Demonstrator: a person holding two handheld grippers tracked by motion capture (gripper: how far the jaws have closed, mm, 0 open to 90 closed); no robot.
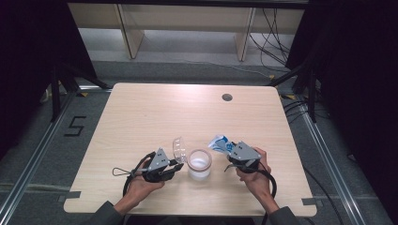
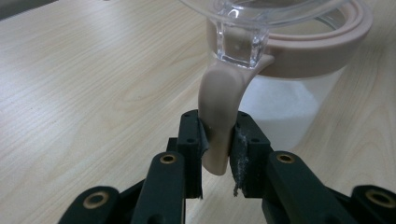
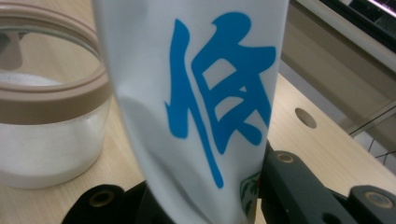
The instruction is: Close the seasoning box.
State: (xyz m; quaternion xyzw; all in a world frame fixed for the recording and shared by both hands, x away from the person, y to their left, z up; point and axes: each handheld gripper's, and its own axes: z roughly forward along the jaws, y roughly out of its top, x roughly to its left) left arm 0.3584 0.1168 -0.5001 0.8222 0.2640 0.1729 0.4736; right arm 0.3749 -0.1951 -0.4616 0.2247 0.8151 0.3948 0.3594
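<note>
The jar [image 1: 200,164] stands on the near middle of the table [image 1: 141,117], between my two grippers, and it is open: its clear lid [image 1: 179,149] is swung up and over to the left, hanging off the pinkish rim [image 2: 322,46] by its hinge. In the left gripper view I see white powder, perhaps salt or sugar, filling the lower part of the jar.

My left gripper [image 1: 177,166] sits just left of the jar. Its jaws are pinched narrow on the pinkish tab [image 2: 219,126] that curves down from the hinge, pads pressing on both sides, so I am steadying the jar and keeping the lid out of the way.

My right gripper [image 1: 230,151] is just right of the jar, its jaws clamped on a white packet [image 3: 187,107] with a large blue character printed on it. In the high view the packet points up and left toward the jar mouth but is not over it yet; it sits beside the rim, a little apart. I cannot tell whether its top is torn open.

As I judge it, the opening part is done and the packet is in hand. What is left is to bring the packet over the mouth, tip it in, then drop the lid back down.

Farther off, a round cable hole [image 1: 227,97] marks the far right of the table.
</note>
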